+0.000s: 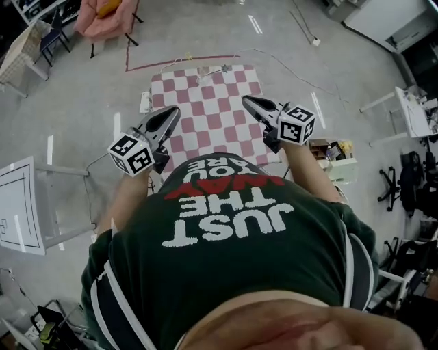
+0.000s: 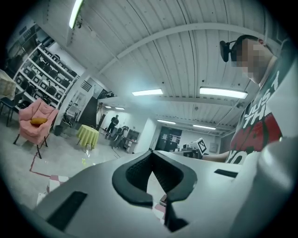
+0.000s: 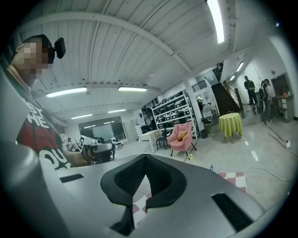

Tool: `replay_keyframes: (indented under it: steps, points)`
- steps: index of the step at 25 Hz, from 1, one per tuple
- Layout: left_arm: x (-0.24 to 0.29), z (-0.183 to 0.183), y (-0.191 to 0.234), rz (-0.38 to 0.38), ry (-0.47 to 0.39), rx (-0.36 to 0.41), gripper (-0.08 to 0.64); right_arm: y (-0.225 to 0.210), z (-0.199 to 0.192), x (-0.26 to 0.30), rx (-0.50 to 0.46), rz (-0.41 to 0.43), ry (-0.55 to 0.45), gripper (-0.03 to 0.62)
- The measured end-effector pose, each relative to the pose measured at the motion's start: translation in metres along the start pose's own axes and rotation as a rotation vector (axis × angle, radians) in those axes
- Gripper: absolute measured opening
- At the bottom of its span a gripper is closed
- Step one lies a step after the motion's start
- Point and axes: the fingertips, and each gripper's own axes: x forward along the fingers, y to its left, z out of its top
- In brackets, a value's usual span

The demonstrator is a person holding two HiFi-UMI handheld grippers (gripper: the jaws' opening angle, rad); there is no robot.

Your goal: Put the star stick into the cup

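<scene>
A pink-and-white checkered mat (image 1: 212, 113) lies on the floor ahead of me. At its far edge stand a small clear cup (image 1: 204, 72) and, just to its right, the star stick (image 1: 224, 68). The star stick also shows small and far off in the right gripper view (image 3: 211, 167). My left gripper (image 1: 174, 110) is held up over the mat's near left side, far from both objects. Its jaws are shut with nothing between them (image 2: 150, 152). My right gripper (image 1: 247, 100) hovers over the mat's right side, also shut and empty (image 3: 145, 155).
A pink armchair (image 1: 102, 17) stands at the far left. A white frame table (image 1: 20, 205) is on my left, and a low shelf with small items (image 1: 335, 154) on my right. A cable (image 1: 287, 58) runs across the floor behind the mat. A yellow-draped table (image 3: 230, 123) stands further off.
</scene>
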Motion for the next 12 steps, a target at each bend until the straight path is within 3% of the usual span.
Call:
replay_keyframes:
  steps: [5,12]
  points:
    - [0.026,-0.006,-0.044,0.009,0.006,0.021,0.009,0.005,0.002,-0.041,-0.056,0.046,-0.011,0.034]
    - [0.035,-0.001,-0.064,0.047,-0.009,0.042,0.009,0.007,0.011,-0.058,-0.103,0.099,-0.028,0.034]
